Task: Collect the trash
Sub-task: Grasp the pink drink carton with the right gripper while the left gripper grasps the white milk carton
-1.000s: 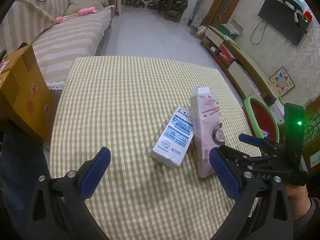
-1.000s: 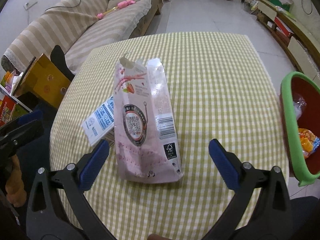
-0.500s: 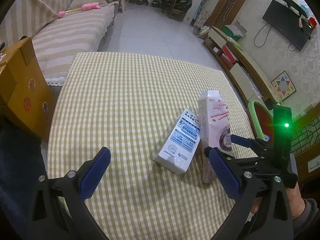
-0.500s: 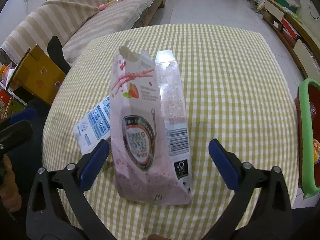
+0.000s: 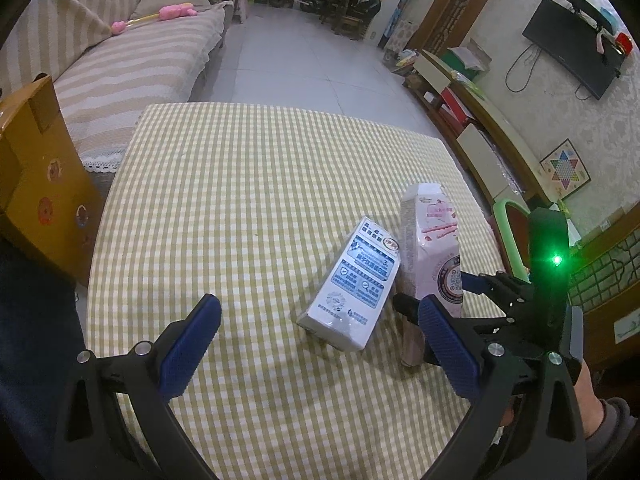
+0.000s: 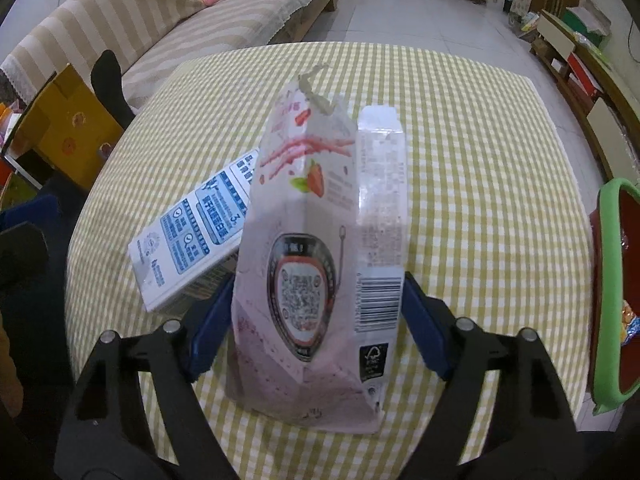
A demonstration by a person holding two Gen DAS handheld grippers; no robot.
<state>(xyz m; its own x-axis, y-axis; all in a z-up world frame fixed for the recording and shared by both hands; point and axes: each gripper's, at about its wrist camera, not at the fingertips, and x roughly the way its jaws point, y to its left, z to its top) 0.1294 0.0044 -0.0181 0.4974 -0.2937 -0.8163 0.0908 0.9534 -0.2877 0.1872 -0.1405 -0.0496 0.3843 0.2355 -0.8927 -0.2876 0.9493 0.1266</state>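
The pink pouch (image 6: pixel 316 264) looks like matt paper with a glossy film strip (glare hides its print). The white box (image 5: pixel 354 284) is smooth cardboard. Woven checked cloth (image 5: pixel 240 208) covers the bench. The bin rim (image 6: pixel 606 300) seems smooth plastic.

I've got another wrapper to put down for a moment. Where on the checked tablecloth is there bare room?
Bare cloth runs from the white and blue box to the far edge and the sofa side. Crowded: the near right, where the right gripper clamps the pink pouch against that box, beside the green-rimmed bin.
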